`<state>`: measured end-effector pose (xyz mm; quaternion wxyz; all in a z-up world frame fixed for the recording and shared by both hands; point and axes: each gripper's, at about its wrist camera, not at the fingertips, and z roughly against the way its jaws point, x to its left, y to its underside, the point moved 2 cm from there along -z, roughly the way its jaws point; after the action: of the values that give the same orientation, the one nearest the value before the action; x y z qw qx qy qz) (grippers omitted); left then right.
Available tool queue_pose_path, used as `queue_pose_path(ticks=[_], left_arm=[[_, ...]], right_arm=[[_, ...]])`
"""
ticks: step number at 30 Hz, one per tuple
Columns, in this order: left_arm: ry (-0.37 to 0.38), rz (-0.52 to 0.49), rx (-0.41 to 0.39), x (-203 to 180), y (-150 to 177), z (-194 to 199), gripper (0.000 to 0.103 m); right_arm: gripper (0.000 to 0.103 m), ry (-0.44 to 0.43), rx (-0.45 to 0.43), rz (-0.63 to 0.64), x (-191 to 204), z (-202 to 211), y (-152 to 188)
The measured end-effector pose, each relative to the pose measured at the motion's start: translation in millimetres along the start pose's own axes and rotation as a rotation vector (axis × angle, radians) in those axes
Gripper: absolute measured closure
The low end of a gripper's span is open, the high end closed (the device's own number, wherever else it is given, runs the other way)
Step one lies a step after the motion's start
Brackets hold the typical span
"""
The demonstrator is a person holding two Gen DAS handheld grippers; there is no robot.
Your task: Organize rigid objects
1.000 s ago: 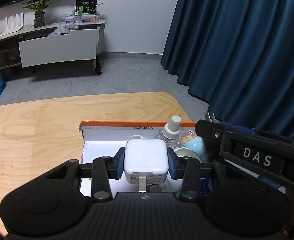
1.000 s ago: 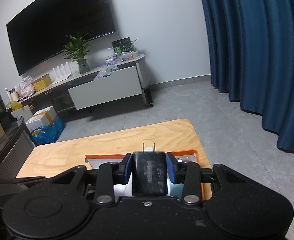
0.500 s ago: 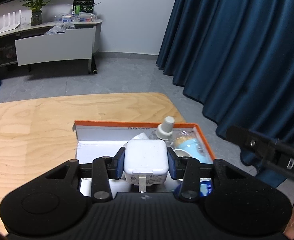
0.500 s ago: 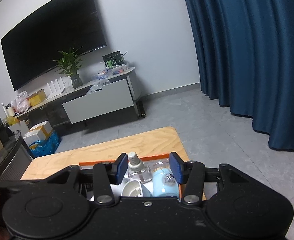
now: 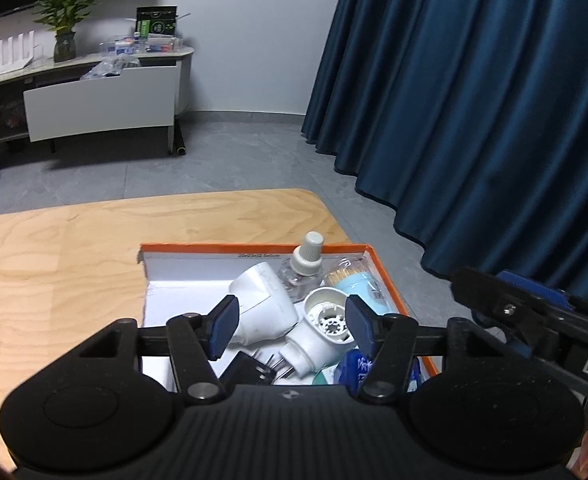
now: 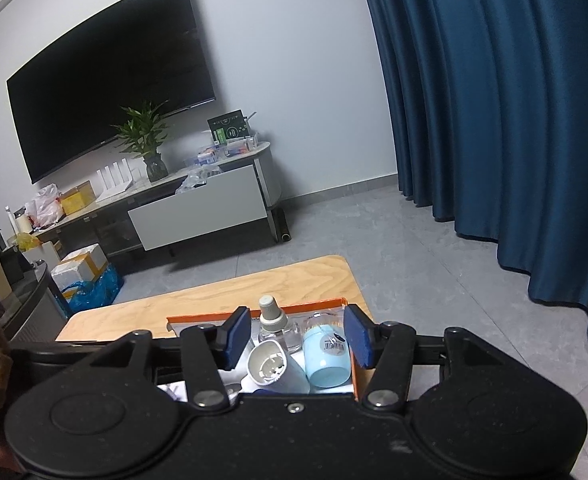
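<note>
An orange-rimmed white box (image 5: 386, 276) sits on the wooden table (image 5: 74, 264) near its far right corner. In it lie a white charger (image 5: 264, 310), a black plug adapter (image 5: 246, 372), a white plug-in device (image 5: 318, 332), a clear bottle with a grey cap (image 5: 304, 260) and a light blue container (image 5: 360, 284). My left gripper (image 5: 292, 330) is open and empty just above the box. My right gripper (image 6: 298, 338) is open and empty above the box (image 6: 334, 303), over the bottle (image 6: 272, 320) and blue container (image 6: 328, 354). The right gripper also shows at the left wrist view's right edge (image 5: 534, 320).
The table's far edge and rounded corner (image 5: 310, 196) lie just past the box. A blue curtain (image 5: 474, 100) hangs to the right. A TV cabinet (image 6: 198, 212) with a plant (image 6: 146, 140) and boxes stands across the grey floor.
My left gripper opened and dropped the white charger into the box. My right gripper let go of the black adapter earlier, rose, and stays open above the box.
</note>
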<state>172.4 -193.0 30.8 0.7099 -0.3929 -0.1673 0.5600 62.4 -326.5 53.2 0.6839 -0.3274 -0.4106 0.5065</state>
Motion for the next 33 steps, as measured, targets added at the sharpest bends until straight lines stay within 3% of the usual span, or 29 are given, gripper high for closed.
queue_pose_path(ticks=[6,11,15,33], left_arm=[[-0.042,0.021,-0.002,8.4,10.4,22.1,0.028],[-0.088,0.025,0.006,8.6,25.1,44.5,0.010],[-0.129,0.021,0.021,6.9,40.2,60.6,0.002],[-0.226,0.018,0.054,-1.1,89.3,98.0,0.000]], right_arm=[[0.021,-0.001,0.002,0.008,5.8,15.1,4.5],[0.018,-0.008,0.024,0.024,13.7,26.7,15.0],[0.014,-0.007,0.050,0.042,20.8,34.6,26.5],[0.012,0.022,0.098,0.040,24.1,76.9,64.4]])
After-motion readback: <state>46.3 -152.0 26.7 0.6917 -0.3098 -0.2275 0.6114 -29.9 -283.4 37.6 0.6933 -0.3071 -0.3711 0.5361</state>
